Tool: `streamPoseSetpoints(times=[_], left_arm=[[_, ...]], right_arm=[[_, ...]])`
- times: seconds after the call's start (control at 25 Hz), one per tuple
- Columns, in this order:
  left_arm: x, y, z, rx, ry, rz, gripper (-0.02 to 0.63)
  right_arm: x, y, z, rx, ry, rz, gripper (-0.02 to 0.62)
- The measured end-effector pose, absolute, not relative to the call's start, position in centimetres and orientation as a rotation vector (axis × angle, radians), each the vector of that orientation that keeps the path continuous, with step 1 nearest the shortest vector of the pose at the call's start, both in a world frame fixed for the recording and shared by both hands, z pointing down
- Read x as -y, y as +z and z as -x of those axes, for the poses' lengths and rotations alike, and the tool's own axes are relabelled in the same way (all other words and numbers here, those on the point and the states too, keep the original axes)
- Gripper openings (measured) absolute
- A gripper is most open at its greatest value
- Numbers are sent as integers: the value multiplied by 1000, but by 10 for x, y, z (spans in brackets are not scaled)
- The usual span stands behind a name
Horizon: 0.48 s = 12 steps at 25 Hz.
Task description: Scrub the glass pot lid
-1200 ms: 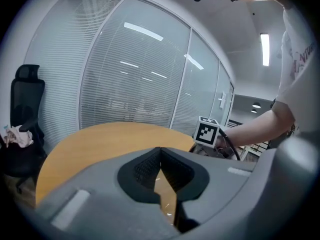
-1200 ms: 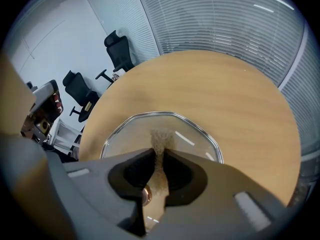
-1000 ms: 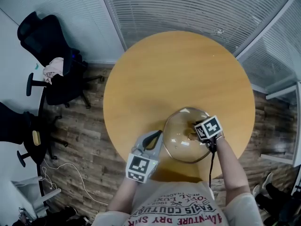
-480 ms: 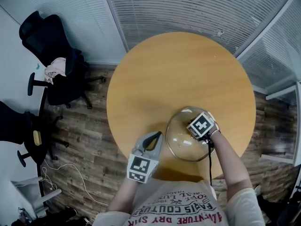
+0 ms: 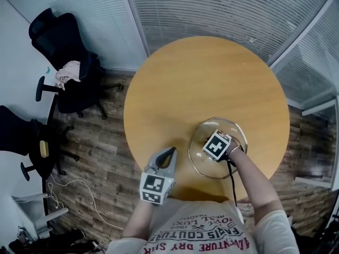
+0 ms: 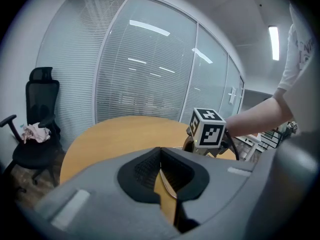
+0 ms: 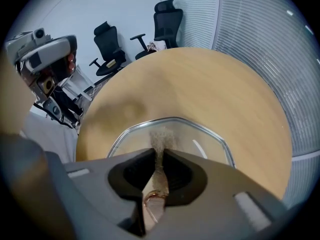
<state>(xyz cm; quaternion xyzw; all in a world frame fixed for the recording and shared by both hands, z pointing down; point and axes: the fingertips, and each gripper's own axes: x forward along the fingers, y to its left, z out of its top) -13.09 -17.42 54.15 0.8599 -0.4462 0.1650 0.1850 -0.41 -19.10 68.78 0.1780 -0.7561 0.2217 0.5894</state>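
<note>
The glass lid [image 5: 204, 165] lies flat near the front edge of the round table [image 5: 201, 78]. The right gripper [image 7: 159, 156] pinches a tan scrub pad [image 7: 160, 138] against the glass. The left gripper [image 6: 160, 159], jaws nearly together, waits just beside the rim. Scrubbing looks under way, and most of the glass seems left to do.

Table [image 5: 201, 78]: round, light wood top, plain; stands on floor
Floor [image 5: 100, 136]: dark wood planks, seen l. & r. of table
On table: glass pot lid [image 5: 202, 160], clear w/ silvery rim, lying flat
Lid pos.: near-right part of top, close to edge nearest the person, wholly on the top
</note>
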Motion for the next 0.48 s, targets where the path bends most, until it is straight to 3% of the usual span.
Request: streamPoseSetpoints(times=[0.48], left_arm=[[136,530,135,1341,338,-2294,8]], right_arm=[[142,688,12,1755,319,-234,54]])
